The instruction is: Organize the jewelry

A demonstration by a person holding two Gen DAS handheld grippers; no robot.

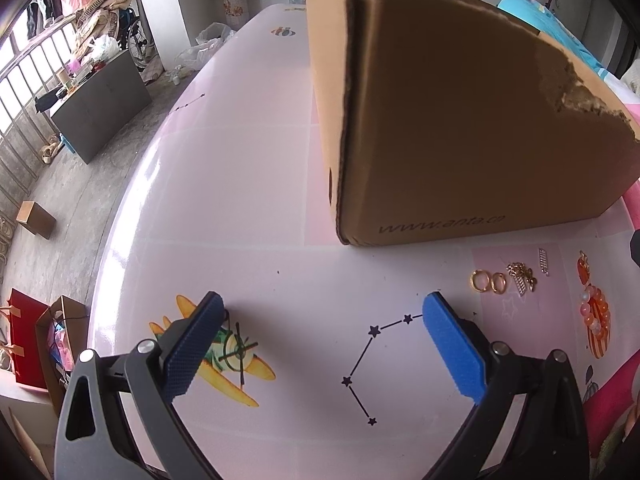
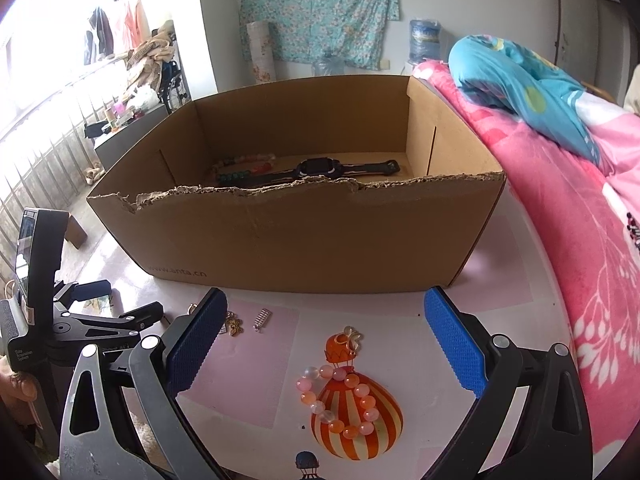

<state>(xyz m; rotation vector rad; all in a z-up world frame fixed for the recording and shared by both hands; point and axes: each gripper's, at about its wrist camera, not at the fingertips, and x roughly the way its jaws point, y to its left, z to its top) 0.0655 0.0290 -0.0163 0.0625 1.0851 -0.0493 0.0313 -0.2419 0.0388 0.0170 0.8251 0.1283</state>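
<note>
The right gripper (image 2: 324, 316) hangs wide over the pink bead bracelet (image 2: 340, 400) lying before the cardboard box (image 2: 288, 236); better to lower squarely and pinch one side. The left gripper (image 1: 320, 316) gapes empty.

The box (image 2: 296, 224) stands across the far desk (image 2: 256, 364), its top open above a torn near wall. Bare desk lies before it. The bed (image 2: 580, 264) closes the right side.

cardboard box (image 2: 304, 236) | front wall, lower left | printed "www.anta.cn" | partly cut off in left wrist view
</note>
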